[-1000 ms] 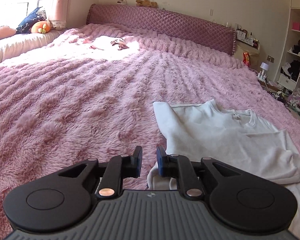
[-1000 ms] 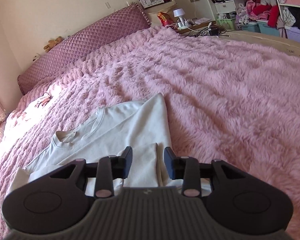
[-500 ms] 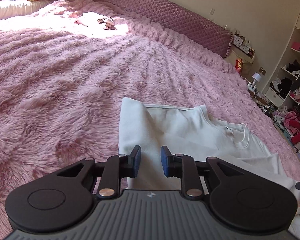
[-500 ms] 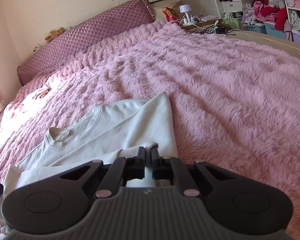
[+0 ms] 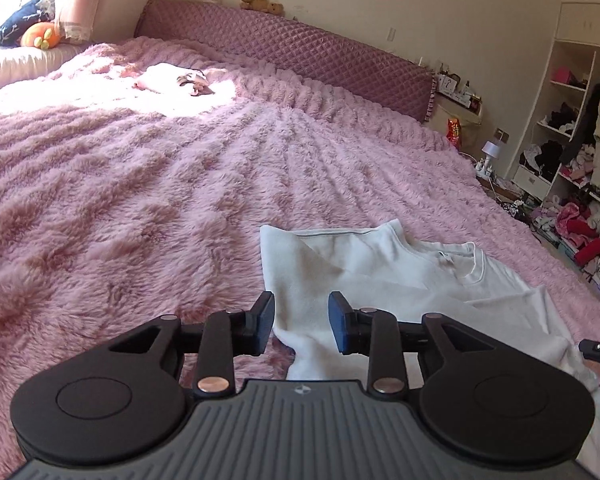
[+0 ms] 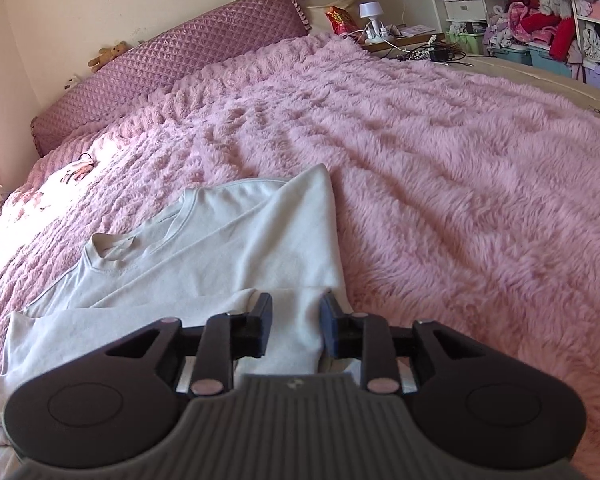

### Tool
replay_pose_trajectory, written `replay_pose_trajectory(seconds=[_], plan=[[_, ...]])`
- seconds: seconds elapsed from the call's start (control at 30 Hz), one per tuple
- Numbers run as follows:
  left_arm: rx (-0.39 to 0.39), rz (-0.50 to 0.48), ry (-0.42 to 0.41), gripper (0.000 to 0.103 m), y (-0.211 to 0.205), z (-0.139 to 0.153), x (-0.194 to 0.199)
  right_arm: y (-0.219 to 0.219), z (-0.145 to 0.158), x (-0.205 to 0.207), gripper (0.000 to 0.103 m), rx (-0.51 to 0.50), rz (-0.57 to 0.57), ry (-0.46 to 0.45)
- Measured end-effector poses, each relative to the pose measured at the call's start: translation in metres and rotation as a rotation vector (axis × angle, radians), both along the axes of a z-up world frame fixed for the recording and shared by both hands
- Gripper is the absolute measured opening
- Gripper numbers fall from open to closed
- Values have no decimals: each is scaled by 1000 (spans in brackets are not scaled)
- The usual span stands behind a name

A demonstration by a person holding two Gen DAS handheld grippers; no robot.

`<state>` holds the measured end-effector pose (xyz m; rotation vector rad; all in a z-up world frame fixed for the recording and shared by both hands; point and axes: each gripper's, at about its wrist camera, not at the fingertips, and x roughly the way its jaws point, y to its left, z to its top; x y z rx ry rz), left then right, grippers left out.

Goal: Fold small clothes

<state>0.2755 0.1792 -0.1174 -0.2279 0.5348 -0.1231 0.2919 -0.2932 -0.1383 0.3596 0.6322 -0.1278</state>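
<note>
Lying on the pink blanket [image 5: 148, 184], the white shirt [image 5: 400, 280] has both sides folded in, collar toward the headboard [image 5: 284, 48]. Left gripper [image 5: 300, 322] hovers over its left fold, jaws opening, gripping nothing. Right gripper [image 6: 296, 326] likewise opens above the right fold, pads clear of the cloth.

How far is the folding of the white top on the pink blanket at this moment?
Done: both side parts of the white top lie folded in over its body on the pink blanket. In hand: nothing is gripped; the left tool and the right tool are opening, with cloth between their pads but not pressed. Left: the top is not yet a small packet, so it likely still needs folding lengthwise.
</note>
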Motion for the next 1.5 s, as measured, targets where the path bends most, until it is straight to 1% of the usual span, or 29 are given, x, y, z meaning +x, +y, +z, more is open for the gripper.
replay_pose_trajectory(seconds=[0.03, 0.1, 0.2, 0.27, 0.47, 0.5, 0.53, 0.57, 0.6, 0.67, 0.73, 0.77, 0.8, 0.87, 0.9, 0.93, 0.97, 1.0, 1.07, 1.13, 1.17, 1.23, 1.3, 1.37, 1.43, 1.5], plan=[[64, -36, -8, 41, 0, 3, -8, 2, 3, -2, 24, -3, 9, -2], [166, -90, 10, 42, 0, 0, -17, 3, 7, -7, 24, -2, 18, 1], [268, -149, 52, 42, -4, -11, -22, 4, 9, -15, 24, -4, 15, 10], [317, -172, 58, 42, -9, -16, -23, 3, 9, -19, 25, 0, 4, 24], [401, -255, 50, 42, -27, -30, -18, 4, 10, -26, 25, 2, -9, 41], [420, -260, 50, 38, -31, -32, -16, 4, 10, -26, 25, -3, -8, 44], [444, -262, 47, 19, -35, -34, -15, 5, 9, -25, 25, -6, -8, 47], [469, -265, 42, 8, -39, -36, -14, 5, 9, -25, 25, -4, -7, 50], [481, -265, 29, 5, -42, -37, -15, 5, 8, -25, 25, -1, -8, 52], [510, -228, -16, 4, -47, -37, -24, 5, 7, -25, 25, 2, -12, 57], [488, -162, -39, 4, -48, -35, -36, 5, 6, -26, 25, 8, -15, 58], [460, -125, -42, 4, -47, -35, -43, 4, 5, -26, 25, 9, -17, 59], [426, -96, -26, 3, -46, -36, -47, 4, 4, -26, 25, 11, -18, 60], [370, -51, 44, 2, -44, -44, -46, 2, 1, -27, 25, 16, -22, 64], [354, -18, 92, 0, -41, -51, -42, 2, 1, -27, 25, 16, -23, 65], [324, 4, 144, 0, -36, -57, -36, 1, 1, -27, 25, 18, -27, 64], [273, 30, 167, 0, -28, -62, -33, 1, 1, -28, 25, 20, -31, 61], [237, 37, 169, 0, -22, -61, -32, 1, 2, -28, 25, 24, -31, 57], [217, 60, 139, 0, -18, -50, -37, 2, 6, -30, 26, 33, -22, 36], [189, 70, 67, 0, -15, -33, -45, 5, 10, -30, 28, 38, 7, 10], [161, 70, 25, 0, -14, -24, -50, 9, 11, -30, 29, 37, 27, 1], [106, 42, -44, 1, -16, -9, -49, 17, 12, -28, 29, 35, 73, -9], [69, 7, -66, 3, -22, -1, -41, 29, 12, -27, 29, 34, 120, -19], [26, -44, -56, 3, -31, -1, -27, 39, 12, -28, 29, 37, 168, -33], [26, -59, -24, 3, -39, -7, -17, 47, 10, -29, 28, 33, 203, -23], [21, -74, 33, 3, -46, -19, -8, 51, 3, -29, 28, 33, 219, 15]])
